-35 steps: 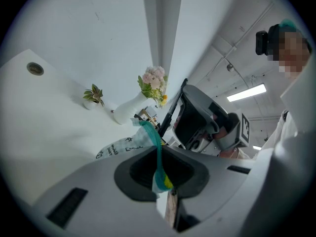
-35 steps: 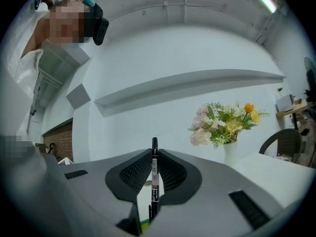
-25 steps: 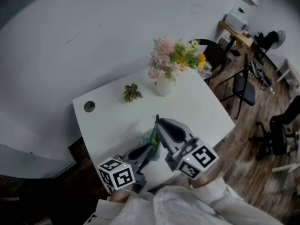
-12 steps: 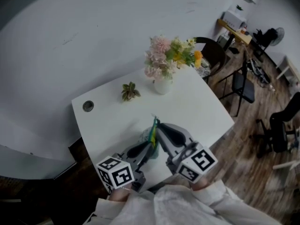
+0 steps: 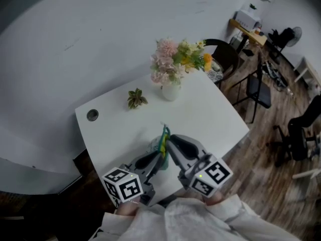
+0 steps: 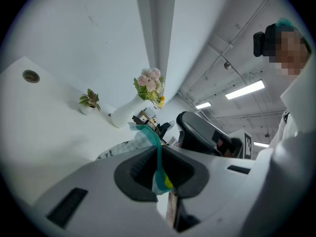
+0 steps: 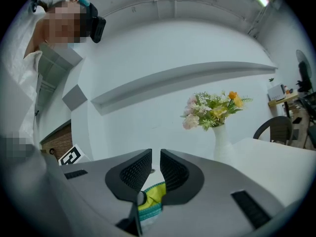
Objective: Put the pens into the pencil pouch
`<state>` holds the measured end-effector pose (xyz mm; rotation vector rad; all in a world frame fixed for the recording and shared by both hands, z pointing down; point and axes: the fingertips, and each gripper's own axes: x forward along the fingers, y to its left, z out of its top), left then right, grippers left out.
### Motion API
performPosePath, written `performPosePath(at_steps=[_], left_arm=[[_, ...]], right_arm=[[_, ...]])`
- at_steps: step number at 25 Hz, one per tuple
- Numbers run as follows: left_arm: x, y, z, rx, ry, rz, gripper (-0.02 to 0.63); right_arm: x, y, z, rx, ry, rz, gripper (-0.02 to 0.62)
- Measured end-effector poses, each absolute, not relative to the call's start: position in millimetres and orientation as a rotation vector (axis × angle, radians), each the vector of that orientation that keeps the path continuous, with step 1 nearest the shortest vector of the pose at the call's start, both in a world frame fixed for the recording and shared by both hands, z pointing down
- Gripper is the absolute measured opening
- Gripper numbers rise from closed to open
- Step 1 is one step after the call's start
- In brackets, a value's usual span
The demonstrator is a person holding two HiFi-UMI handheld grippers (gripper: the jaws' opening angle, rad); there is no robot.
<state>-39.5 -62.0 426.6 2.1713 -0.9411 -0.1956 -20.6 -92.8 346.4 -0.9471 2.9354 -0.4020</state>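
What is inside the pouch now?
The left gripper and right gripper pinch the pouch. Only its teal and yellow edge shows. Its inside is covered by its own fabric and the jaws, so the contents cannot be seen.

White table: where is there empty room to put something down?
The white table is bare on its right, between the white flower vase and the right corner. Also between the small green plant, the round cable hole and the teal fabric pencil pouch. Crowded at the near edge: left gripper and right gripper both pinch the pouch.
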Motion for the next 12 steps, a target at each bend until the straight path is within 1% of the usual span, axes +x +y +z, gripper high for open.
performPosePath(at_steps=[12], left_arm=[[-41.7, -61.1, 426.0, 2.186, -0.947, -0.175, 0.032]], right_arm=[[-15.1, -94.6, 352.8, -0.984, 2.942, -0.41, 0.04]])
